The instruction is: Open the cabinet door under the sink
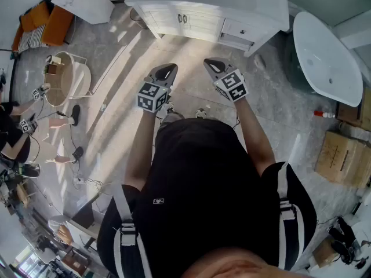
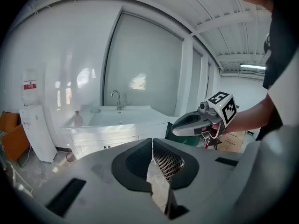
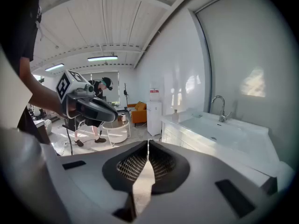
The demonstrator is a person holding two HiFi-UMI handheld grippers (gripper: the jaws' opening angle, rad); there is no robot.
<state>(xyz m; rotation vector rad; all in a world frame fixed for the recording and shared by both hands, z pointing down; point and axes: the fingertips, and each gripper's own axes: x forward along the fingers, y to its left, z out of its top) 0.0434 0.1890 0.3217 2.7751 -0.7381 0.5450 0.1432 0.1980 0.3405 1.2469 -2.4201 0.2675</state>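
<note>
The white sink cabinet [image 1: 191, 17] stands ahead of me at the top of the head view, its two doors closed and their dark handles [image 1: 182, 19] side by side. My left gripper [image 1: 167, 69] and right gripper [image 1: 212, 64] hover over the floor, well short of the cabinet, both shut and empty. In the left gripper view the jaws [image 2: 152, 142] meet, with the cabinet doors [image 2: 110, 141], the faucet [image 2: 117, 98] and the right gripper [image 2: 174, 130] beyond. The right gripper view has shut jaws [image 3: 148, 143], the sink basin [image 3: 219, 134] at right and the left gripper [image 3: 113, 117] at left.
A white oval bathtub [image 1: 324, 57] lies to the right, with cardboard boxes [image 1: 343, 155] and a small red bottle [image 1: 324, 114] near it. At left stand a round white table [image 1: 64, 80], an orange sofa [image 1: 43, 25], a white dispenser [image 2: 35, 129] and another person [image 1: 13, 133].
</note>
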